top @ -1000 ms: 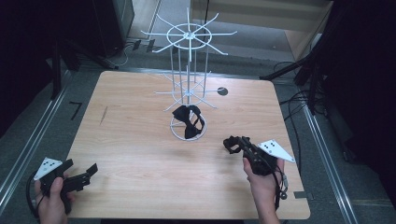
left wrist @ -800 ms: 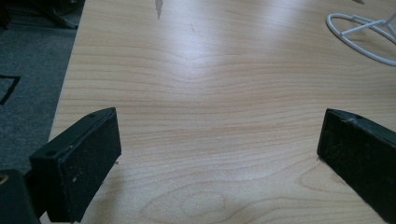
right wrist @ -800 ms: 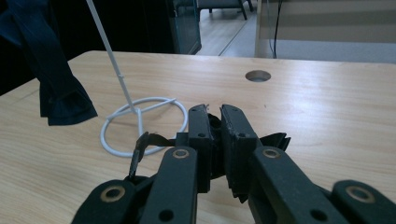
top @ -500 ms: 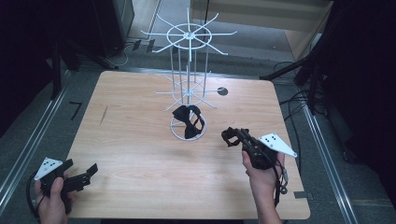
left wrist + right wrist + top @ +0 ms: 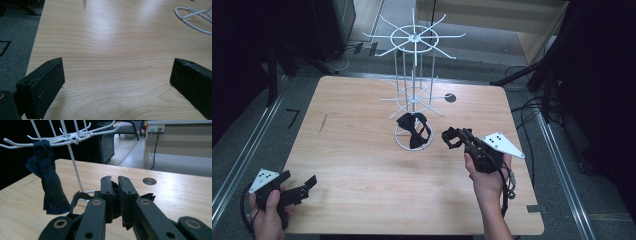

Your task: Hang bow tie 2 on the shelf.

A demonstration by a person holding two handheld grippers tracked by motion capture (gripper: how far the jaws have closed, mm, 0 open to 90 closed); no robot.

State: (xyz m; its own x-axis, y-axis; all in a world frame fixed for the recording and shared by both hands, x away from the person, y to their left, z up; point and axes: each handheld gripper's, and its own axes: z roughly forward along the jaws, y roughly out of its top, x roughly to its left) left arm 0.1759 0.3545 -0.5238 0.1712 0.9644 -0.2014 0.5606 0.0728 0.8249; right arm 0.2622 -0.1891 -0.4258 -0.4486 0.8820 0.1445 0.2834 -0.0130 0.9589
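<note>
Lab or test room with an office look, not a home. Pale wooden table [image 5: 362, 165] with a cable hole [image 5: 450, 98], standing on grey carpet [image 5: 247, 145] between metal floor rails [image 5: 242, 150]. Black curtains [image 5: 242, 60] close off both sides. Loose cables [image 5: 527, 107] run along the floor; wall sockets [image 5: 156, 128] with plugs (behind the table) on a beige panel.

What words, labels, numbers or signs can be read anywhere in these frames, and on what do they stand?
No readable text in any view.
Grey three-cornered plate on the right gripper: small white dots, no letters.
Grey three-cornered plate on the left gripper: the same kind of dots.
Dark angular tape mark on the grey floor left of the light wooden table: it resembles a "7", but may be only a corner mark.
</note>
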